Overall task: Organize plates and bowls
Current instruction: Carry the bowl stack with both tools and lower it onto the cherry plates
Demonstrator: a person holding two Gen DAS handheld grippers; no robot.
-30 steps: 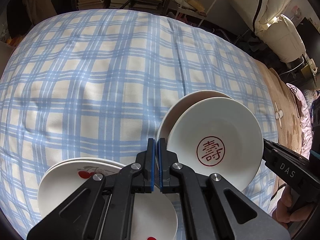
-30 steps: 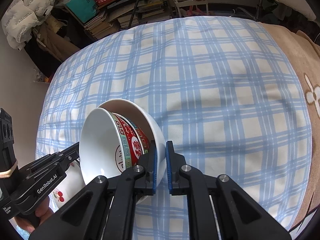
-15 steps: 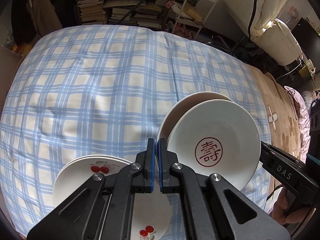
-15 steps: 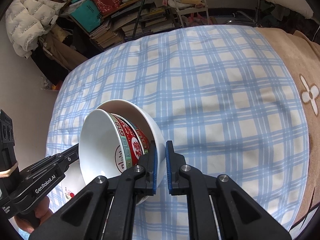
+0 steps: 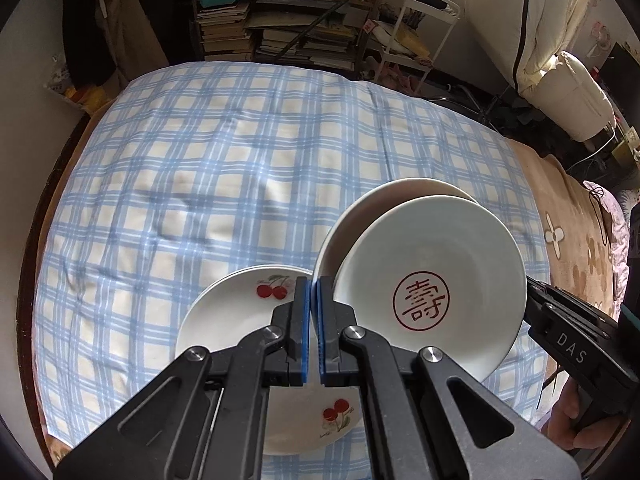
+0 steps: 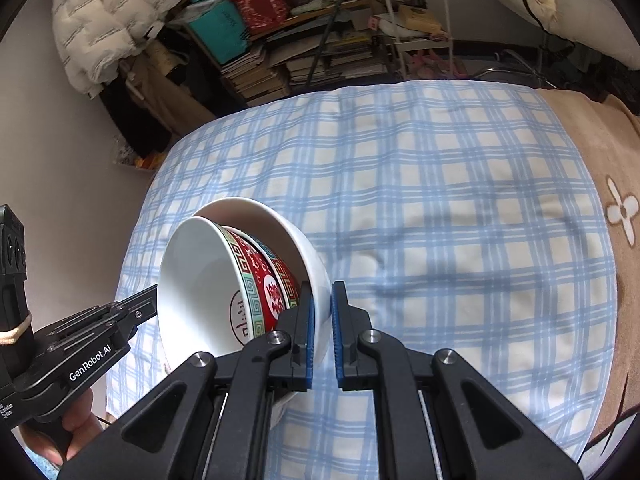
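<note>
Pinching the rim of the stacked white ceramic bowls (image 6: 240, 280) with red-and-teal patterned sides, your right gripper (image 6: 322, 334) carries them tilted above the blue-and-white checked cloth (image 6: 420, 200). Your left gripper (image 5: 311, 334) has its fingers pressed together, empty, over the white cherry-print plates (image 5: 236, 312) lying on the cloth. Beyond stand cluttered bookshelves (image 5: 280, 20).

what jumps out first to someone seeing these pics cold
The nested stack of white and red-patterned bowls, tilted, its outer rim pinched by the right gripper. Below lie white cherry-print plates on the blue-checked cloth, behind the shut left gripper.
</note>
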